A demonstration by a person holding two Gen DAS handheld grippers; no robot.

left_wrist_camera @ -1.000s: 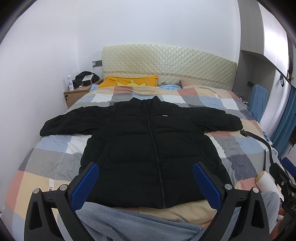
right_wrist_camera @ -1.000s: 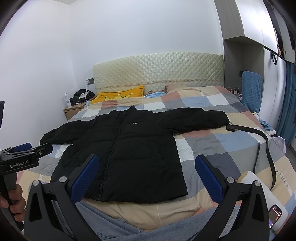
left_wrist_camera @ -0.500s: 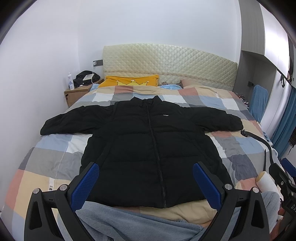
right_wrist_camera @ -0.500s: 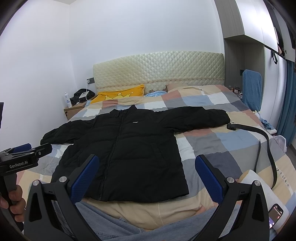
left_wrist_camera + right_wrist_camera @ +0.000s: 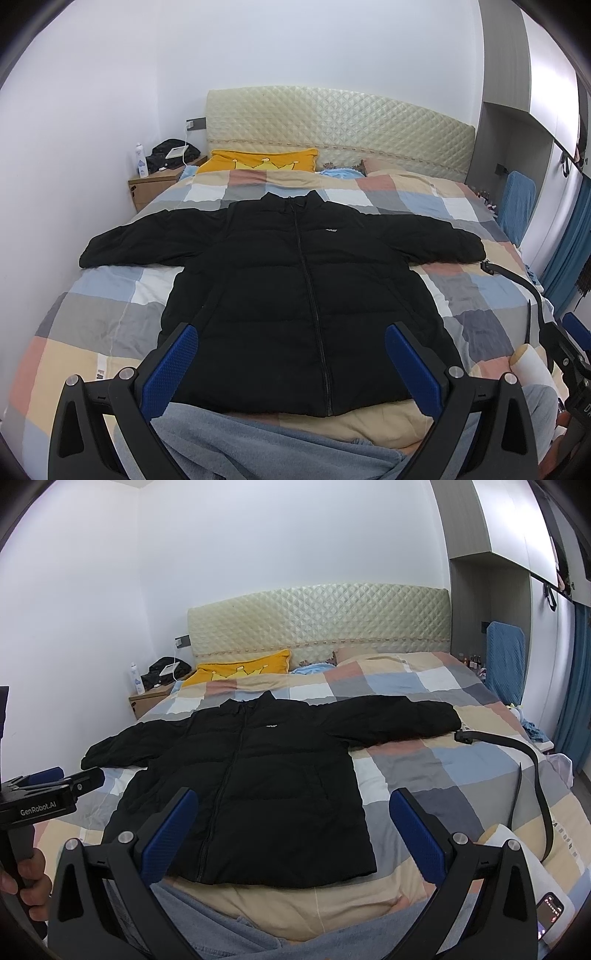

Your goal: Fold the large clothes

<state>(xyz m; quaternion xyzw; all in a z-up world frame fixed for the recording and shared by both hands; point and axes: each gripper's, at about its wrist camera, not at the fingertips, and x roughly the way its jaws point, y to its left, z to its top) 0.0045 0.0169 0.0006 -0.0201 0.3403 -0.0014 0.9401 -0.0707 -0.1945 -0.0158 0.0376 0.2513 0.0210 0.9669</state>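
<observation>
One big bed with a checked quilt (image 5: 110, 317) of grey, blue, peach and white squares fills most of both views. Its cream padded headboard (image 5: 332, 129) stands against the white wall at the far end.

On the middle of the bed lies the puffy black jacket (image 5: 295, 295), flat and face up. The zip is closed and runs down the middle. Both sleeves are stretched out to the sides, one toward the left edge of the bed and one toward the right edge. The collar points to the headboard and the bottom hem lies near the near edge of the bed. A small white label sits on the chest.

The left gripper (image 5: 291, 363) hangs above the bottom hem with its two blue-padded fingers (image 5: 170, 365) spread wide apart and nothing between them. The right gripper (image 5: 291, 830) hangs above the near right corner of the jacket. Its blue fingers (image 5: 417, 834) are also spread wide and hold nothing.

A yellow pillow with a crown picture (image 5: 258, 162) rests at the head of the bed, by the far left corner. A long black belt (image 5: 517, 760) curls along the right edge of the bed, its end just beside the right sleeve cuff. A small wooden bedside table (image 5: 155, 184) stands by the far left corner, with a white bottle (image 5: 141, 159) on top. A phone with a lit screen (image 5: 549, 915) shows at the near right corner.
</observation>
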